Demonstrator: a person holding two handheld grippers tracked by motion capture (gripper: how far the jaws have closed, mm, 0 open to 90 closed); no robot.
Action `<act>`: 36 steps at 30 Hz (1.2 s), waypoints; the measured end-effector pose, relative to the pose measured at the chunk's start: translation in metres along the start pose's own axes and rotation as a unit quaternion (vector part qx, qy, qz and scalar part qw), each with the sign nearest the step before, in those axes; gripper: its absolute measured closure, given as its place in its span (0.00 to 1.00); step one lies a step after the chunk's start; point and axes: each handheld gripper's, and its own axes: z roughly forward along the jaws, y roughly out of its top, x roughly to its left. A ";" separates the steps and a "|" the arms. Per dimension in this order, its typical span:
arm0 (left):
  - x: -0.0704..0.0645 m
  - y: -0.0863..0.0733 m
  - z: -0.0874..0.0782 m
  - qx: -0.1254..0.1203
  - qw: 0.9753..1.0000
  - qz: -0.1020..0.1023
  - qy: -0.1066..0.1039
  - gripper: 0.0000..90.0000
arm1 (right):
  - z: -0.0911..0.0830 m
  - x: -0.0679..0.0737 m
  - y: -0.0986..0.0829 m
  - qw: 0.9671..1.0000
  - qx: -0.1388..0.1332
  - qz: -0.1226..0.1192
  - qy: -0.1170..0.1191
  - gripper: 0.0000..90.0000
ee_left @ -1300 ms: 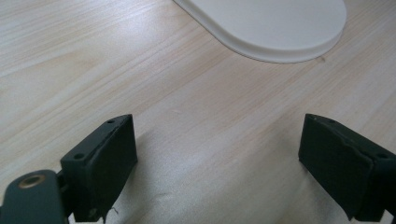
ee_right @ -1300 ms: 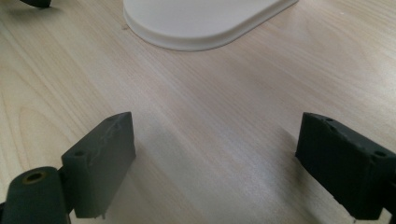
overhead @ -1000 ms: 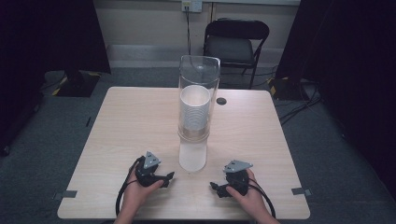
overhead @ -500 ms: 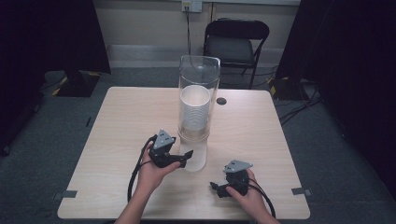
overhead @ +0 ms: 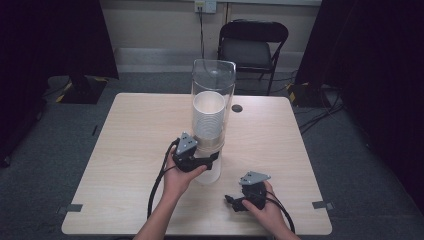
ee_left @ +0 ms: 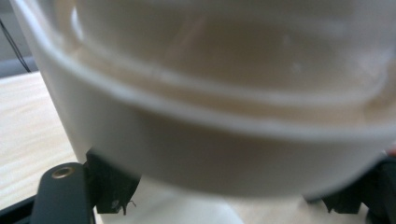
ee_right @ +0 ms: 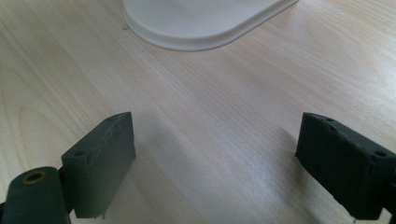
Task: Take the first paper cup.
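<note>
The cup dispenser (overhead: 212, 107), a clear tube holding a stack of white cups (overhead: 209, 120), stands upright at mid-table (overhead: 125, 130).

Left gripper (overhead: 209, 159): at the dispenser's lower end, its 2 jaws spread to either side of the bottom cup (ee_left: 224, 154). Whether the pads press the cup cannot be told; the left gripper view is blurred.

Right gripper (ee_right: 215, 163): jaws wide apart, holding nothing, low over bare wood just short of the dispenser's white base (ee_right: 205, 23).
</note>
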 end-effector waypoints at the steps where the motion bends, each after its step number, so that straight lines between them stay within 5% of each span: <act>1: 0.000 0.000 0.001 -0.003 1.000 -0.003 0.003 0.25 | 0.000 0.000 0.000 1.000 0.000 0.000 0.000 0.12; 5: 0.002 -0.001 0.005 -0.013 1.000 -0.001 0.010 0.35 | 0.000 0.000 0.000 1.000 0.000 0.000 0.000 0.12; 15: 0.002 -0.005 0.005 -0.011 0.999 0.039 0.015 0.39 | 0.000 0.000 0.000 1.000 0.000 0.000 0.000 0.12; 22: 0.000 -0.008 0.006 -0.004 0.999 0.036 0.012 0.39 | 0.000 0.000 0.000 1.000 0.000 0.000 0.000 0.12; 27: -0.002 -0.013 0.007 -0.024 0.999 0.026 0.013 0.39 | 0.000 0.000 0.000 1.000 0.000 0.000 0.000 0.12; 29: -0.003 -0.018 0.007 0.007 0.999 0.025 0.021 0.40 | 0.000 0.000 0.000 1.000 0.000 0.000 0.000 0.12; 30: -0.001 -0.028 0.011 0.051 0.998 0.020 0.019 0.41 | 0.000 0.000 0.000 1.000 -0.001 0.000 0.000 0.12; 31: 0.000 -0.042 0.013 0.139 0.990 0.021 0.024 0.41 | 0.000 0.000 0.000 1.000 -0.001 0.000 0.000 0.13; 32: -0.004 -0.052 0.014 0.147 0.989 0.012 0.015 0.41 | 0.000 0.000 0.000 1.000 -0.001 0.000 0.000 0.13; 33: -0.010 -0.058 0.010 0.119 0.993 0.002 0.017 0.41 | 0.000 0.000 0.000 1.000 -0.001 -0.003 0.000 0.13; 34: -0.012 -0.059 0.010 0.112 0.994 -0.006 0.016 0.41 | 0.000 0.000 0.000 1.000 -0.001 -0.003 0.000 0.13; 36: -0.016 -0.062 0.011 0.125 0.992 0.022 0.022 0.41 | 0.000 0.000 0.000 1.000 -0.001 -0.003 0.001 0.12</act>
